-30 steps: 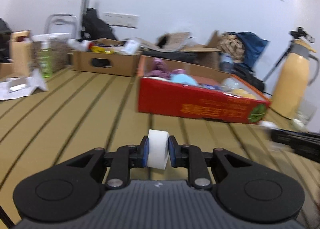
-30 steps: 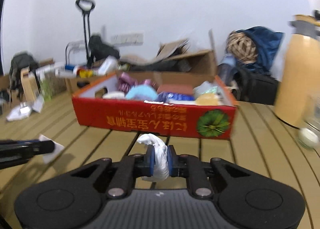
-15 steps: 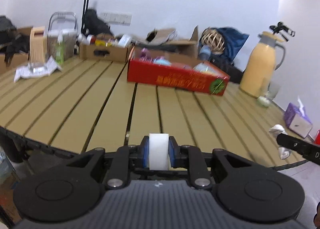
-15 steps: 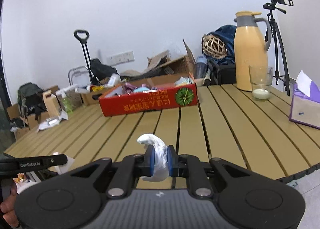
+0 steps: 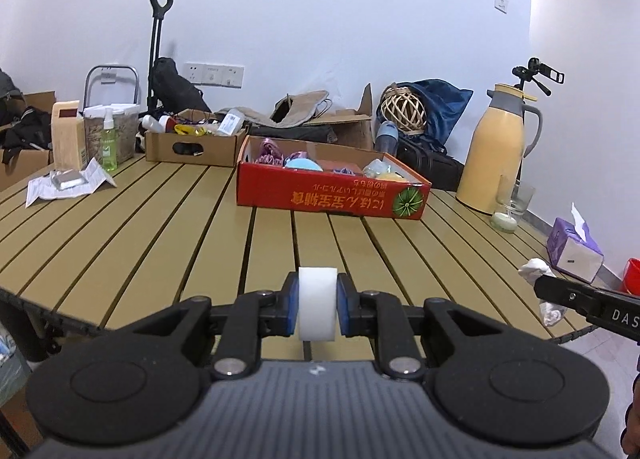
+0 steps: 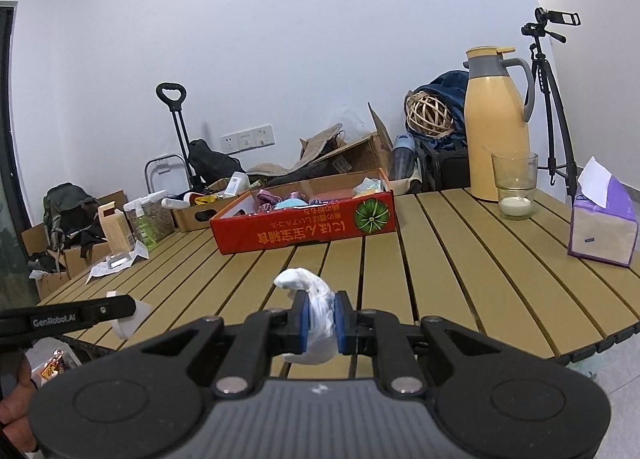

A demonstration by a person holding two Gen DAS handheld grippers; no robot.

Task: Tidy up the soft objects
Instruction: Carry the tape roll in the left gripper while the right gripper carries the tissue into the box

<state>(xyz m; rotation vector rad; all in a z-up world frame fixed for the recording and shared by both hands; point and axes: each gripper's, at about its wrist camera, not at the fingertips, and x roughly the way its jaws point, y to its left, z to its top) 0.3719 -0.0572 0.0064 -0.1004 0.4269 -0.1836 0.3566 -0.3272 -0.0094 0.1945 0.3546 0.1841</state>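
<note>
Soft objects lie in the red cardboard box (image 5: 332, 195) at the far side of the slatted wooden table (image 5: 160, 227), largest item in view. Right of the box stand a yellow thermos jug (image 5: 498, 151), a purple tissue box (image 5: 574, 251) and a glass with a candle (image 5: 510, 205). Left gripper (image 5: 317, 309) is clamped on a white foam block (image 5: 317, 307), held upright above the near table edge. Right gripper (image 6: 322, 323) is clamped on a crumpled white plastic wad (image 6: 314, 307), well apart from the red box. Neither held item touches the table.
</note>
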